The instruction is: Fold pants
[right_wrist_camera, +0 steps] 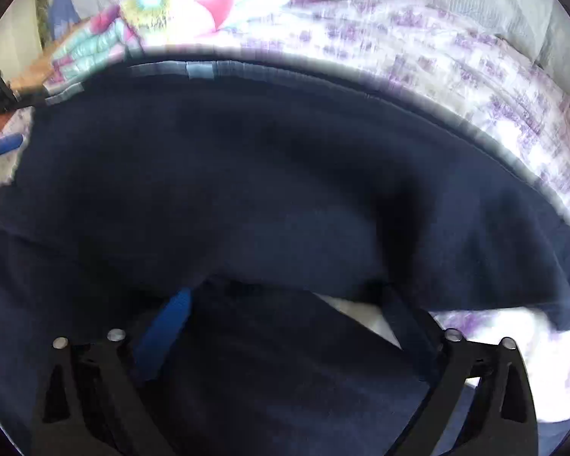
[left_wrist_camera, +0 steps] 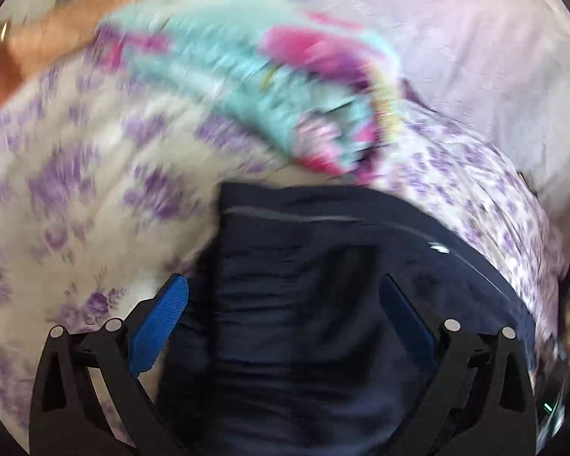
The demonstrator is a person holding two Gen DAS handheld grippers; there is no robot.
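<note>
Dark navy pants (left_wrist_camera: 296,304) lie on a bed with a purple-flowered sheet (left_wrist_camera: 76,190). My left gripper (left_wrist_camera: 285,296) hovers over their left end, blue pads wide apart and nothing pinched: open. In the right wrist view the pants (right_wrist_camera: 247,174) fill most of the frame, with the waistband and its pale label (right_wrist_camera: 199,70) along the far edge. A folded edge crosses right at the tips of my right gripper (right_wrist_camera: 285,296), whose fingers stand wide apart over the cloth: open. The left gripper's blue finger (right_wrist_camera: 7,143) shows at the far left edge.
A bunched teal and pink blanket (left_wrist_camera: 247,76) lies just beyond the pants, also seen as the blanket (right_wrist_camera: 163,15) at upper left. Pale lilac bedding (left_wrist_camera: 475,38) lies further back. Brown wood (left_wrist_camera: 38,49) borders the bed at the upper left. Both views are motion-blurred.
</note>
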